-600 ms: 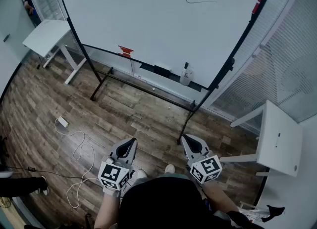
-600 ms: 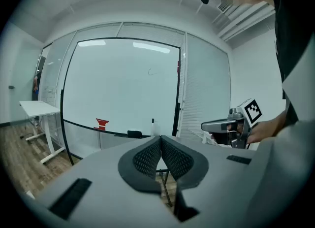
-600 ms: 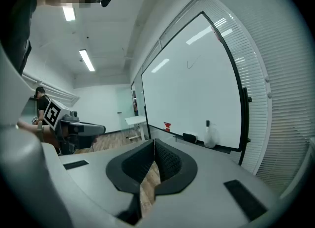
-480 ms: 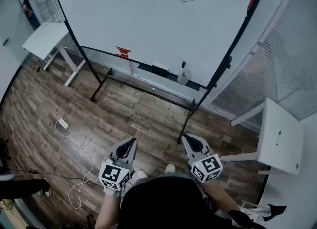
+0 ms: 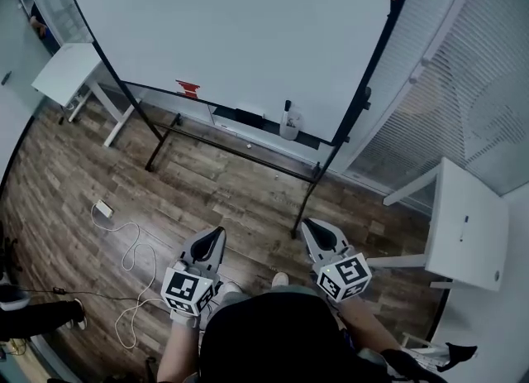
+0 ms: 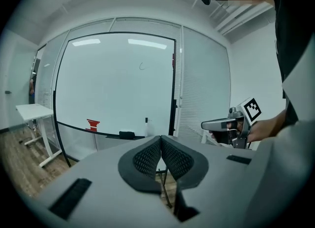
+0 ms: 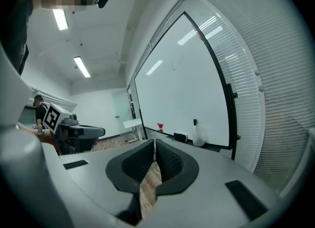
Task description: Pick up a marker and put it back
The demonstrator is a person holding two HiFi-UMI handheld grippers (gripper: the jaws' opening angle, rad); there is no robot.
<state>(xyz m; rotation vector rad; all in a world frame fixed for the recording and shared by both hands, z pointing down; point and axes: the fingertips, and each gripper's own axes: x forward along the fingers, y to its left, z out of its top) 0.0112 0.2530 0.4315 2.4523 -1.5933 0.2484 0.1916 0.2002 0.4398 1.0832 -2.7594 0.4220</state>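
A black-capped marker [image 5: 287,108] stands upright in a clear cup [image 5: 289,128] on the whiteboard [image 5: 223,34] tray, far ahead of both grippers. In the left gripper view the marker [image 6: 146,120] shows above the cup [image 6: 148,130]; in the right gripper view the marker [image 7: 195,122] rises from the cup [image 7: 199,136]. My left gripper [image 5: 216,233] and right gripper [image 5: 309,227] are held low near my body, over the wooden floor. The left gripper [image 6: 160,138] and the right gripper [image 7: 154,142] are both shut, with nothing between their pads.
A black eraser [image 5: 250,113] and a red item [image 5: 188,88] sit on the whiteboard tray. The stand's legs [image 5: 303,206] reach toward me. White tables stand at left [image 5: 66,71] and right [image 5: 467,224]. A white cable [image 5: 132,251] lies on the floor at left.
The whiteboard and cup have slid left and slightly up in the head view as the camera turned. Both grippers stay shut and hardly move.
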